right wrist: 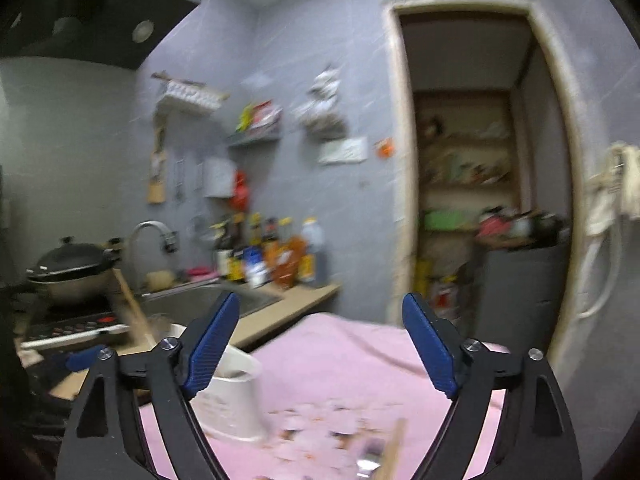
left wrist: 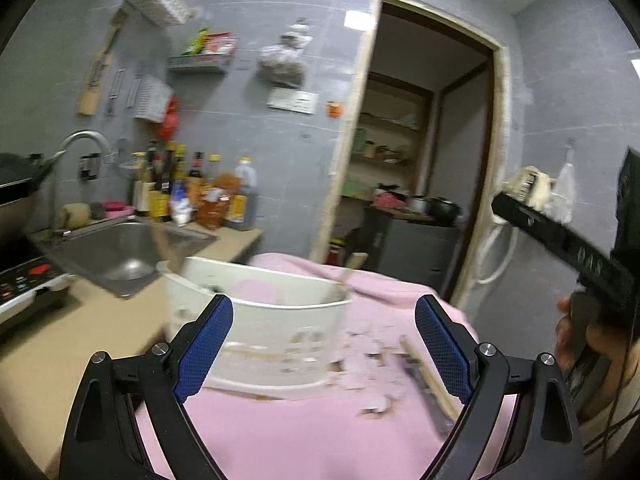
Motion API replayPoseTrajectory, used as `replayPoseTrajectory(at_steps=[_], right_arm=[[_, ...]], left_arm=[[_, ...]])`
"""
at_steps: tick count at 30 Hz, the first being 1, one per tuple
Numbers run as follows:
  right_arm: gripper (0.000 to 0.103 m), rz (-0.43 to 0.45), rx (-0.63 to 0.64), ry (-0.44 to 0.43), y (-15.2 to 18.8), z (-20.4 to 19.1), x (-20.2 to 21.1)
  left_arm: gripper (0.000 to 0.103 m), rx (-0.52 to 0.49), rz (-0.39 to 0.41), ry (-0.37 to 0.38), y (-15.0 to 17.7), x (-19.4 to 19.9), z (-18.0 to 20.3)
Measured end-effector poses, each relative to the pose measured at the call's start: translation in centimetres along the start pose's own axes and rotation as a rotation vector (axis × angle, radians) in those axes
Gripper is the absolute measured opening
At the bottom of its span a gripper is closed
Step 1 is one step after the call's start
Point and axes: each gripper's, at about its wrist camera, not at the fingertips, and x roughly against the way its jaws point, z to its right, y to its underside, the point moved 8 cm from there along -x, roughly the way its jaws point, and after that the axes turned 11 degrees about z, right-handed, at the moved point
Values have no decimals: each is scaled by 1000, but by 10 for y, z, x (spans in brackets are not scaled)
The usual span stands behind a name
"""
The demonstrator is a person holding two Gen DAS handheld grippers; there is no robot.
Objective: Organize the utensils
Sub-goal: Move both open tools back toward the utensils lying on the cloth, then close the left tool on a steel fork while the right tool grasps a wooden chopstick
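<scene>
A white plastic utensil holder (left wrist: 276,336) stands on a pink cloth (left wrist: 288,436), with wooden utensil handles (left wrist: 352,266) sticking out of it. More utensils (left wrist: 428,376) lie on the cloth to its right. My left gripper (left wrist: 324,346) is open and empty, just in front of the holder. My right gripper (right wrist: 320,346) is open and empty above the cloth (right wrist: 344,364), with the holder (right wrist: 230,404) at its lower left. A wooden handle and a metal utensil (right wrist: 380,456) lie at the bottom edge. The right gripper's body (left wrist: 568,248) shows at the right of the left wrist view.
A steel sink (left wrist: 120,252) with a faucet (left wrist: 84,140) sits left of the cloth. Sauce bottles (left wrist: 192,192) line the wall. An induction cooker (left wrist: 24,284) and a wok (right wrist: 68,268) are at the far left. A doorway (left wrist: 420,152) opens behind.
</scene>
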Motion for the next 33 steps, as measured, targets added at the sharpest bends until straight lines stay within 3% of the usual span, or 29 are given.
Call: replayPoseTrajectory(at_steps=[3,9,11,16,17,19,22,25,27,33], right_arm=[[103,71,40,125,1,22,31],[103,101,125,261,16,51,67],[103,75,147,274,26,54,72],[102,-130,66,231,74,76,62],[99,-171,47,221,83,80,58],[82,-240,10,191,99,85,53],[64,-371,-73,142,128,94,36],[52,-481,-133,95,151,100,23],[45,-532,-162,65,163,102,17],[37,-665,-180,-32,191,89,2]], left_arm=[[89,-35,2,47,1,-8,27],[92,-128,2,90,12,-21,66],[94,-152,-12,94,19,-28,73],[94,-215,-154,127,52,-48,84],[94,-217,-181,134,59,-51,84],[94,-212,-253,157,72,-60,86],[94,-206,-344,195,88,-71,90],[93,-217,-425,215,105,-82,94],[92,-222,-475,226,116,-88,96],[76,-222,-580,234,134,-110,97]])
